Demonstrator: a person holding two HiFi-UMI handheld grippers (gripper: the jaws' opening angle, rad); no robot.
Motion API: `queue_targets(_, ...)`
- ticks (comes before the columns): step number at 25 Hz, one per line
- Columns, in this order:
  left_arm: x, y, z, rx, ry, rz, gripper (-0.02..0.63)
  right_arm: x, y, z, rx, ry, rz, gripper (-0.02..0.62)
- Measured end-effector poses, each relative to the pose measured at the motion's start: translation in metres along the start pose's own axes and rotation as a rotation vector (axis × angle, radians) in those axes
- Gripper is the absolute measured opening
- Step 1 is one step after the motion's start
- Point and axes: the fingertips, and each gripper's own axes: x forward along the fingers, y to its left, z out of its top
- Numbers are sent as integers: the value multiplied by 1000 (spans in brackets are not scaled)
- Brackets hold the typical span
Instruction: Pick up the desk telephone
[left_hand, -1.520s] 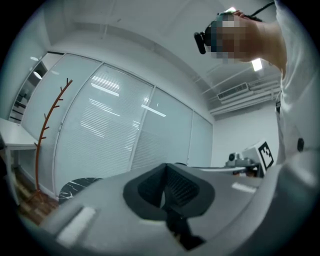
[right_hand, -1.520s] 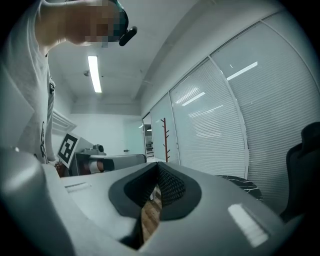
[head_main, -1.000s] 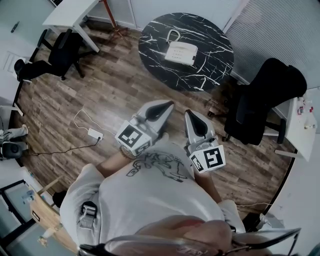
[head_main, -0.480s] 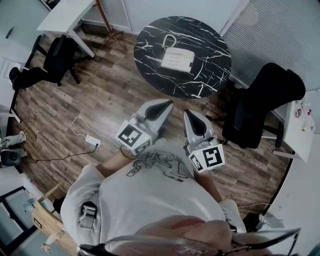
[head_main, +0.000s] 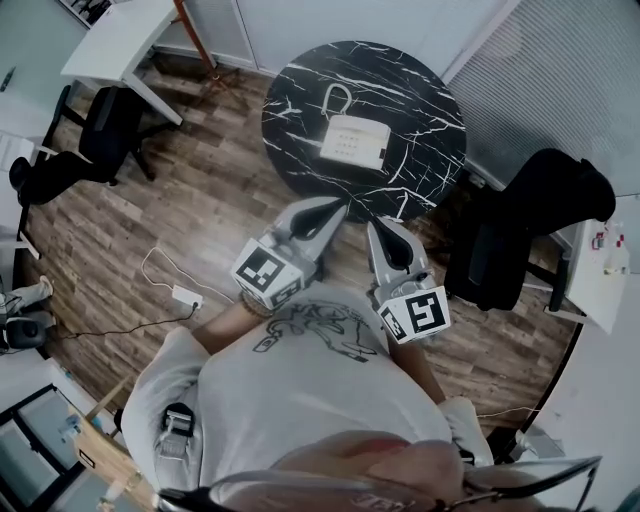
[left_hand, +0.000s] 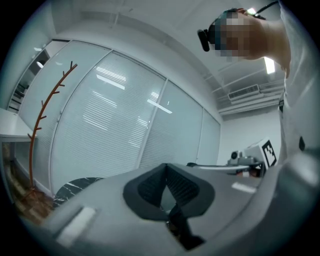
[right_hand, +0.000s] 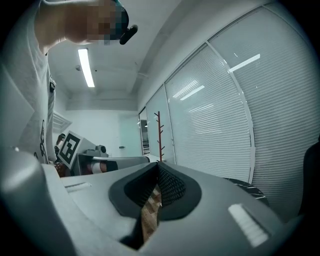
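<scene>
I see the person in a pale grey short-sleeved T-shirt (head_main: 300, 400) with a dark line drawing (head_main: 312, 334) on the chest. The left gripper (head_main: 335, 207) and right gripper (head_main: 378, 225) are smooth grey shells, each bearing a white cube with black square markers.

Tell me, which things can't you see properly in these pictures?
Telephone: head view, too small to read its buttons.
Round table: left gripper view, mostly hidden behind the shut left claw.
White desk: head view, cut off by the top edge.
Floor at the person's feet: head view, hidden by their shirt.
</scene>
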Motion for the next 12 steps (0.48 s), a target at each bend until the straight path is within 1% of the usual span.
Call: queue_targets(12,68,124,36,-15,17,-35,3,127,-70,27,-7,18,-27,6)
